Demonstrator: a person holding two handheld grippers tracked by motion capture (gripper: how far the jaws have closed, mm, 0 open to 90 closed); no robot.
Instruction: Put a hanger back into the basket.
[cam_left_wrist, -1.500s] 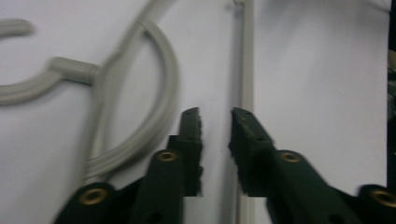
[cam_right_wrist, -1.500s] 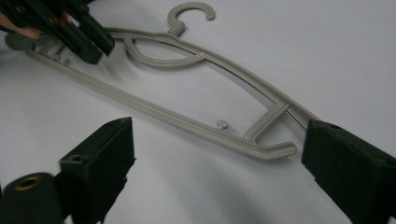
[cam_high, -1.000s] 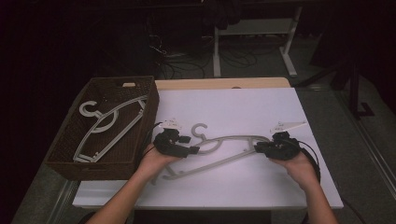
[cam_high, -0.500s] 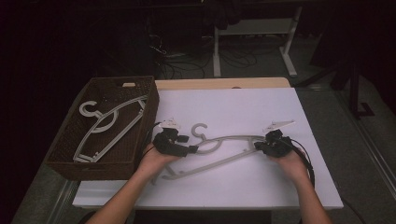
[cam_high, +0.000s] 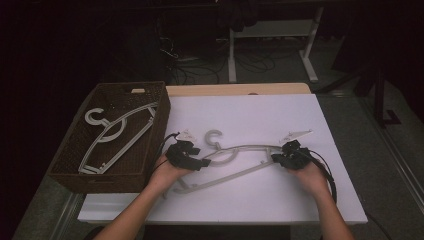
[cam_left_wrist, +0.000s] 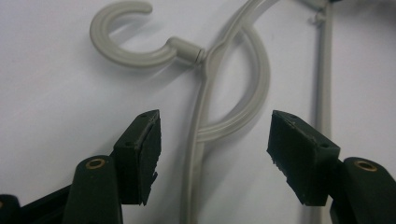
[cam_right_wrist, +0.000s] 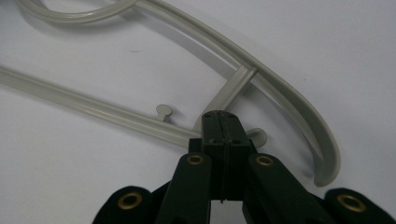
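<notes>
While clamped: right gripper (cam_right_wrist: 223, 122), hanger (cam_right_wrist: 261, 74)

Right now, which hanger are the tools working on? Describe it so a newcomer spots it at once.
Start at the white table top, to the right of the brown wicker basket. The pale grey plastic hanger lies flat on the bare white surface between the left tool and the right tool. Its look-alike, the other hanger, lies inside the basket, away from both tools.

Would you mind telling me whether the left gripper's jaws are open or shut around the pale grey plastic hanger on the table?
Open: the left gripper has its pads standing apart on either side of the grey plastic hanger, not touching it.
</notes>
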